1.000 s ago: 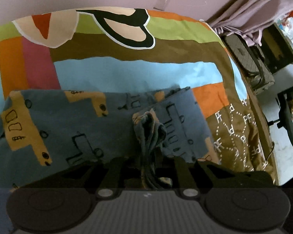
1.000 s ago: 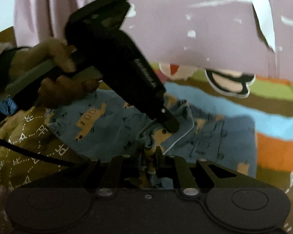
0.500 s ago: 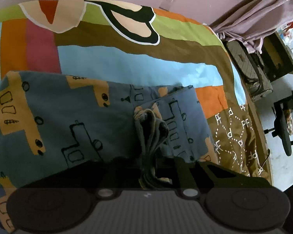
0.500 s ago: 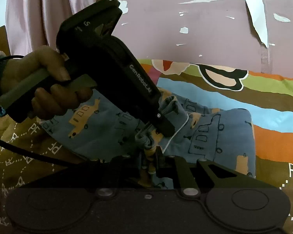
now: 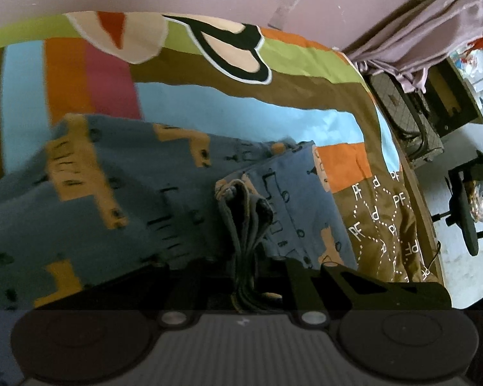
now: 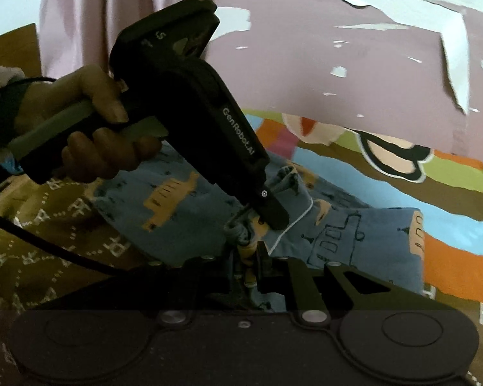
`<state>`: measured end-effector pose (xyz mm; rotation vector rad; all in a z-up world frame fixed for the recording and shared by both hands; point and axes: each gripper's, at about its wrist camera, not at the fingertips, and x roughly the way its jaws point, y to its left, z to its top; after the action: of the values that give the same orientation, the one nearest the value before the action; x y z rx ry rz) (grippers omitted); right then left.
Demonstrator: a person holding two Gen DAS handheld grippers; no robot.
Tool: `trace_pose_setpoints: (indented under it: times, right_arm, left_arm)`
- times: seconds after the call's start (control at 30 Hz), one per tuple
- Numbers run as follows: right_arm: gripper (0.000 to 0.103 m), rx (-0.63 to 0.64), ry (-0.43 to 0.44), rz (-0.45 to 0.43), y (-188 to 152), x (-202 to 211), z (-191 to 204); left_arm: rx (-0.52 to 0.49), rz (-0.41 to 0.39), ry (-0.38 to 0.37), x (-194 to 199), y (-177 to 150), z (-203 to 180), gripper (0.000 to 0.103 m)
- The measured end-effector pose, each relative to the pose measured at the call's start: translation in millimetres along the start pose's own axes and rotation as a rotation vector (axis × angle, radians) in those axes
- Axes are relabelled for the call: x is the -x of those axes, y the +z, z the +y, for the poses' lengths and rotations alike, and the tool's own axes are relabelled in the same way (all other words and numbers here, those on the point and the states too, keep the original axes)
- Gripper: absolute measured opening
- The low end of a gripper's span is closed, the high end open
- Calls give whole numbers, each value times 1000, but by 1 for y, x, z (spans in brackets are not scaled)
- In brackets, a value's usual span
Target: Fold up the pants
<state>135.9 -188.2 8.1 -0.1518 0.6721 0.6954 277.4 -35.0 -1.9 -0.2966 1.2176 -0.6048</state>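
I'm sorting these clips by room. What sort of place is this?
Most likely a bedroom: the pants lie on a bed with a colourful cartoon sheet, beside a peeling pink wall and a curtain.

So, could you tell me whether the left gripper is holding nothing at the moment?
No, the left gripper is shut on a bunched fold of the blue pants.

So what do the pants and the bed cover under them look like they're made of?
Pants: soft thin woven or knit cloth, cotton-like, matte; it bunches into tight folds where the left gripper pinches it. Bed cover: printed cloth, matte, with shallow wrinkles and flat colour blocks. The exact fibre of either cannot be told.
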Motion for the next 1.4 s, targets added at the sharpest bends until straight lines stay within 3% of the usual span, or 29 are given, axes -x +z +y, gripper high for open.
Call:
trace_pose_setpoints:
  times: [0.3, 0.57, 0.67, 0.73, 0.8, 0.9, 1.0, 1.07, 1.17, 1.27, 1.33, 1.4]
  right_arm:
    - [14, 37, 99, 12, 16, -25, 33]
    - [14, 38, 146, 56, 15, -48, 49]
    - [22, 11, 163, 65, 13, -51, 47]
    - [35, -5, 180, 52, 12, -45, 41]
    - [61, -13, 195, 28, 11, -35, 32]
    - [80, -30, 209, -11, 12, -17, 16]
    - [96, -25, 176, -51, 12, 4, -2]
    - [100, -12, 148, -69, 13, 17, -15]
    - [102, -7, 59, -86, 15, 31, -39]
    - [100, 11, -97, -47, 20, 21, -59]
    - [98, 24, -143, -22, 22, 4, -71]
    - [98, 22, -153, -25, 24, -13, -80]
  left_arm:
    - [35, -20, 20, 34, -17, 39, 10]
    - [29, -18, 40, 37, -31, 63, 13]
    - [41, -7, 47, 37, -31, 66, 25]
    - [32, -10, 46, 41, -33, 66, 37]
    - [23, -23, 45, 45, -34, 65, 54]
    - [-2, -48, 59, 52, -38, 60, 67]
    - [-45, -91, 124, 62, -46, 50, 80]
    - [-97, -141, 191, 69, -54, 39, 85]
    - [-123, -272, 283, 79, -67, 24, 87]
    - [-126, -398, 317, 79, -73, 7, 79]
    - [-146, -431, 336, 72, -70, -3, 77]
    - [-202, -414, 416, 56, -66, -13, 77]
